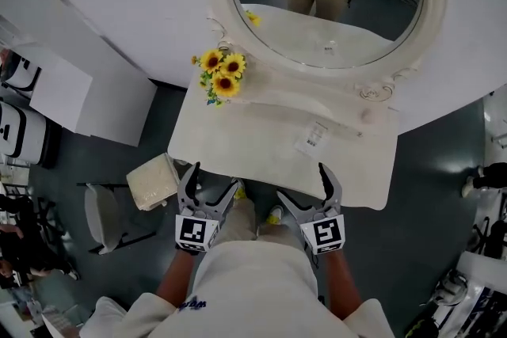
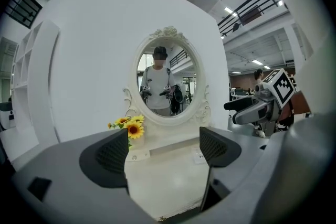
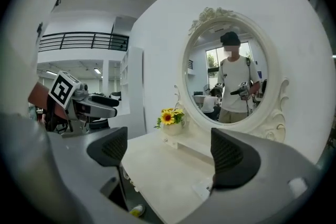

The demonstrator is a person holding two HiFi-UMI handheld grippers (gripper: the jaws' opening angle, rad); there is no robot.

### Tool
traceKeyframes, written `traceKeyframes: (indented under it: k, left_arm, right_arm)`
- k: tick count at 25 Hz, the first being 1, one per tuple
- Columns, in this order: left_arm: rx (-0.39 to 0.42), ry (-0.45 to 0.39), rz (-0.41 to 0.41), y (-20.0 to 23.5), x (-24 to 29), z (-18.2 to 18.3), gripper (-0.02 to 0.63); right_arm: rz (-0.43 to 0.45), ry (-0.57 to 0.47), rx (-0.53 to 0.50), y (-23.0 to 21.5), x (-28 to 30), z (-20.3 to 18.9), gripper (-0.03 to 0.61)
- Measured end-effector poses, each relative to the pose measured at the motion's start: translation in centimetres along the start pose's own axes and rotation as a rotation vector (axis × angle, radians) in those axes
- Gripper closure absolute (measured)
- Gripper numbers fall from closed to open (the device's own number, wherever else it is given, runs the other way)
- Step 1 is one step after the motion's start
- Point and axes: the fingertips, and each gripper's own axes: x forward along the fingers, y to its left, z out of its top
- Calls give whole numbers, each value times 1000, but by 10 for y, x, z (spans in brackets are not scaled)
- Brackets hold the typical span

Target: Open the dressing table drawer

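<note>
A white dressing table (image 1: 238,146) with an oval mirror (image 1: 325,4) stands in front of me; its top also shows in the left gripper view (image 2: 163,176) and the right gripper view (image 3: 168,170). The drawer front is hidden under the tabletop's near edge. My left gripper (image 1: 212,190) hangs open just short of that edge, left of centre, with nothing between its fingers. My right gripper (image 1: 305,187) is open too, beside it to the right, also empty. Both point at the table.
A vase of sunflowers (image 1: 222,74) stands at the table's back left. A small paper label (image 1: 310,138) lies on the top towards the right. A white stool (image 1: 152,182) sits by the table's left front corner. White partitions (image 1: 55,87) stand at the left.
</note>
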Motion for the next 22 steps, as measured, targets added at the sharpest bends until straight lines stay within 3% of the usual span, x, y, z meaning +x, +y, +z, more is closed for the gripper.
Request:
traceKeyframes:
  k: [13,22]
  left_arm:
    - [-41,106,-96,84,98,-51,186]
    - [-106,215,-205,119,148,-131,186]
  right_arm:
    - [-51,67,79,2,112,-14,66]
    - [-130,216,102,11,176,-64,67]
